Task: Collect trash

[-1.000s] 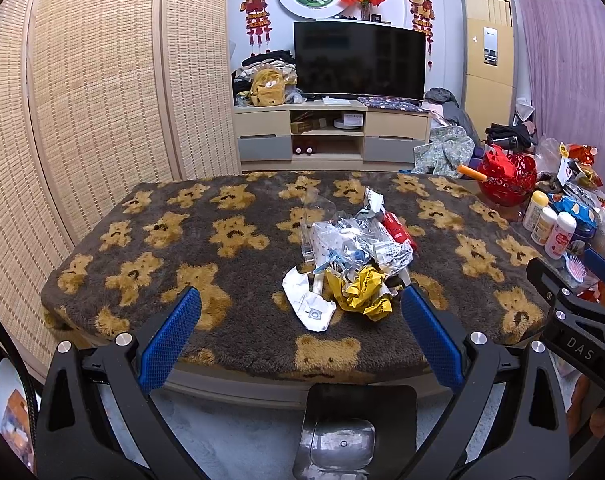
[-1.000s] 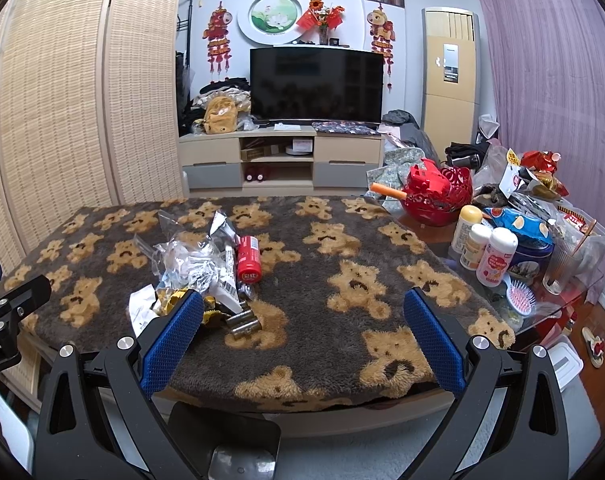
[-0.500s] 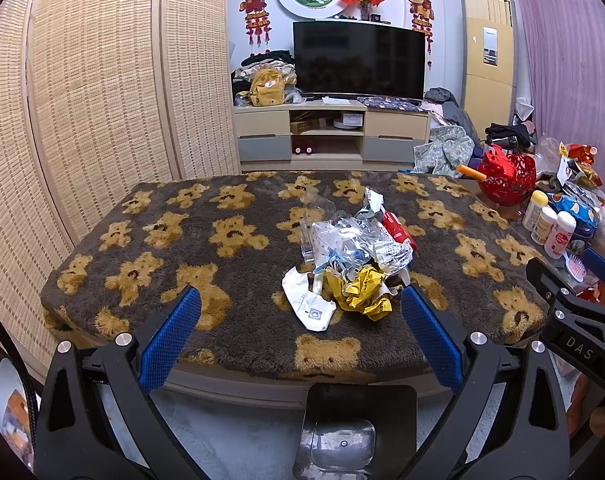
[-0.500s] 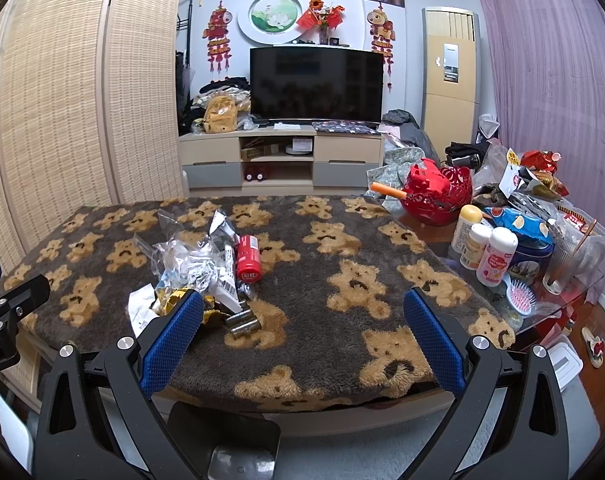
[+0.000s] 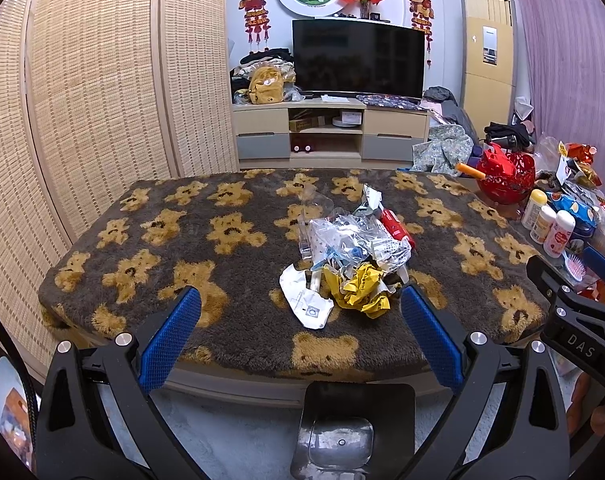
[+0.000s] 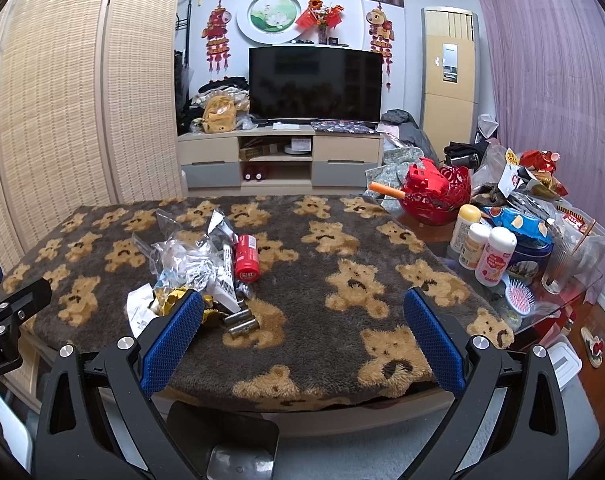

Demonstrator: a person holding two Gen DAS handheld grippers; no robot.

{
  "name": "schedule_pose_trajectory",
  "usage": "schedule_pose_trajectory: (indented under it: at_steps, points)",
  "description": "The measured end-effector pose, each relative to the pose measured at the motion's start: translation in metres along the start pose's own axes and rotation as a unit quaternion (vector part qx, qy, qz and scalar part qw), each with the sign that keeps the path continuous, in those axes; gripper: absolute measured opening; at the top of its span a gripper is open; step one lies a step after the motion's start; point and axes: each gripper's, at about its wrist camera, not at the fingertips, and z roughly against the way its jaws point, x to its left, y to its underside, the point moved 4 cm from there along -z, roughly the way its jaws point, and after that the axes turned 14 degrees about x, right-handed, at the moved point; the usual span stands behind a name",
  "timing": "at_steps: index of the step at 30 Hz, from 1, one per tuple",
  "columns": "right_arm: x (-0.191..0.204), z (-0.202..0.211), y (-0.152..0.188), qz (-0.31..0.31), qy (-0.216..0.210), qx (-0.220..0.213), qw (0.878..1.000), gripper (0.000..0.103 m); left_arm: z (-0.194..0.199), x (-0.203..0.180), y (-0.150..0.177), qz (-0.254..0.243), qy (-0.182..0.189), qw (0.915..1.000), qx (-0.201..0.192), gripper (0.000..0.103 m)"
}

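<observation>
Nothing has changed in the last second: both views match the earlier ones, with the trash pile [image 5: 350, 256] lying in the same heap on the bear-patterned blanket [image 5: 182, 240] that covers the desk, and neither tool any nearer to it. For the task, this reads as a pause before the first pick; no piece has been collected yet, as far as these views tell.

The left gripper [image 5: 300, 330] hangs short of the desk's near edge, its jaws spread wide and holding nothing. Straight ahead, beyond the gap between the jaws, sit the crumpled yellow wrapper [image 5: 362, 290] and the white paper scrap [image 5: 304, 300], with clear plastic bags [image 5: 342, 236] heaped behind them. The right gripper [image 6: 300, 330] is likewise wide apart and empty. From its view the pile lies ahead of its left jaw, off to that side, not between the two. The red can [image 6: 247, 258] lies on its side at the pile's right edge, and two small metal cylinders [image 6: 242, 322] (possibly batteries, hard to tell) lie just past the left jaw's tip.

No bin or bag for the trash shows in either view. Bottles [image 6: 482, 248] and a red basket [image 6: 438, 196] stand well off beyond the right jaw, apart from the pile.
</observation>
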Motion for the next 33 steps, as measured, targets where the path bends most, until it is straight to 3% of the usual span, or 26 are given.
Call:
schedule_pose_trajectory:
  at_steps: [12,21,27,33]
  points:
    - [-0.006,-0.004,0.004,-0.006,0.0,0.002,1.0,0.1,-0.005,-0.001,0.002,0.003,-0.002,1.0,0.001,0.095]
    - [-0.015,-0.023,0.006,-0.038,-0.007,0.023,0.999,0.1,-0.043,0.017,0.011,-0.004,0.006,0.9993,0.037,0.095]
    - [-0.014,-0.071,0.019,-0.052,-0.017,0.085,0.995,0.1,-0.083,0.021,0.024,-0.033,0.023,0.9966,0.072,0.095]
    - [-0.005,-0.109,0.029,-0.044,0.012,0.121,0.992,0.1,-0.123,0.038,0.028,-0.005,0.053,0.9943,0.092,0.095]
